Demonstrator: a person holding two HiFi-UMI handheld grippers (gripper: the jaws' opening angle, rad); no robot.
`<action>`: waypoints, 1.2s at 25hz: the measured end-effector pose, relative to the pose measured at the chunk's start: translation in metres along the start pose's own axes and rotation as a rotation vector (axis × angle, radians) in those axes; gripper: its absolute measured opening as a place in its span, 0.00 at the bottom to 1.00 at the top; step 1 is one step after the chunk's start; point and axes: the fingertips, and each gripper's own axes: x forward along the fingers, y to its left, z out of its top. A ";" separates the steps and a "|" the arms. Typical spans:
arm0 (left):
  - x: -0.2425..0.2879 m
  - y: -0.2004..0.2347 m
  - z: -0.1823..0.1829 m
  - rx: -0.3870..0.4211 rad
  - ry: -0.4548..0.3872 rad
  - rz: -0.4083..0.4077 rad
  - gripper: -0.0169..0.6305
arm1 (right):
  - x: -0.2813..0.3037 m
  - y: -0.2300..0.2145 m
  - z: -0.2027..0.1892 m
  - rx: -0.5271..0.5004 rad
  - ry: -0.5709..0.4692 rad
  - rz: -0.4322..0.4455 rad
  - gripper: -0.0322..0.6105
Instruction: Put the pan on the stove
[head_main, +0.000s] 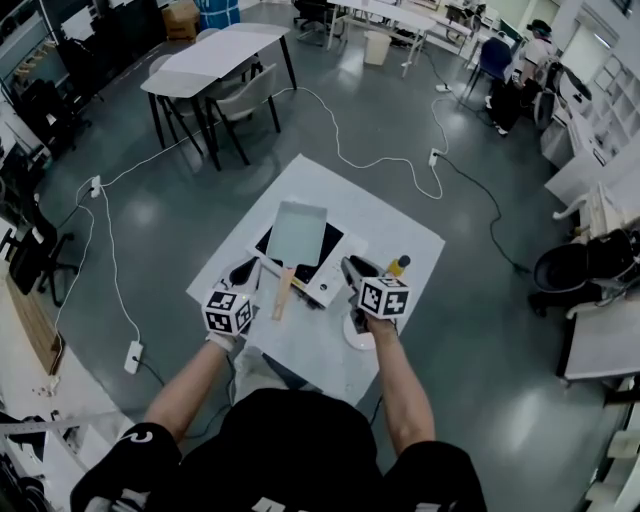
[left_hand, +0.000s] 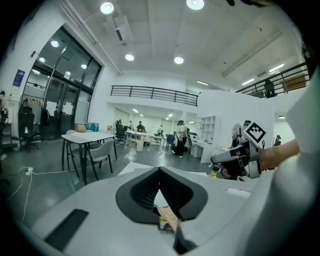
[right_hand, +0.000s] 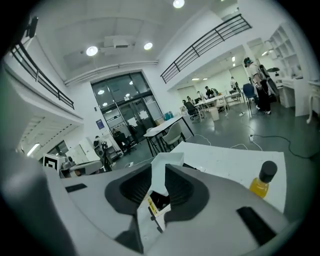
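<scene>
Head view, pan: pan lying flat on the black top of the stove, in the middle of the table. Wooden handle pointing to 6 o'clock, past the stove's near edge, so easy to reach from the person's side.
Head view, task: judged as done, because the pan rests on the stove and no gripper touches it.
Head view, grippers: left gripper at 8 o'clock from the pan, near the handle but apart from it. Right gripper at 4 o'clock, near the stove's front corner. Both standing off, likely so as not to push the pan.
Head view, bottle: yellow bottle with dark cap at 3 o'clock from the right gripper, apart from the stove.
Left gripper view: jaws together at the tips, nothing pinched. A piece of the wooden handle visible lower down, through the slit.
Right gripper view: jaws a little apart, gripping nothing. Pan and stove visible beyond the gap at 12 o'clock, bottle at 3 o'clock.
</scene>
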 end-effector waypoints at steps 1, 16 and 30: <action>-0.003 -0.005 -0.002 0.000 0.002 0.004 0.02 | -0.005 0.000 -0.001 -0.015 -0.003 -0.004 0.16; -0.040 -0.063 -0.004 0.046 0.000 -0.066 0.02 | -0.083 0.024 -0.015 -0.122 -0.084 -0.108 0.12; -0.100 -0.058 -0.008 0.076 -0.005 -0.175 0.02 | -0.109 0.098 -0.059 -0.243 -0.117 -0.253 0.08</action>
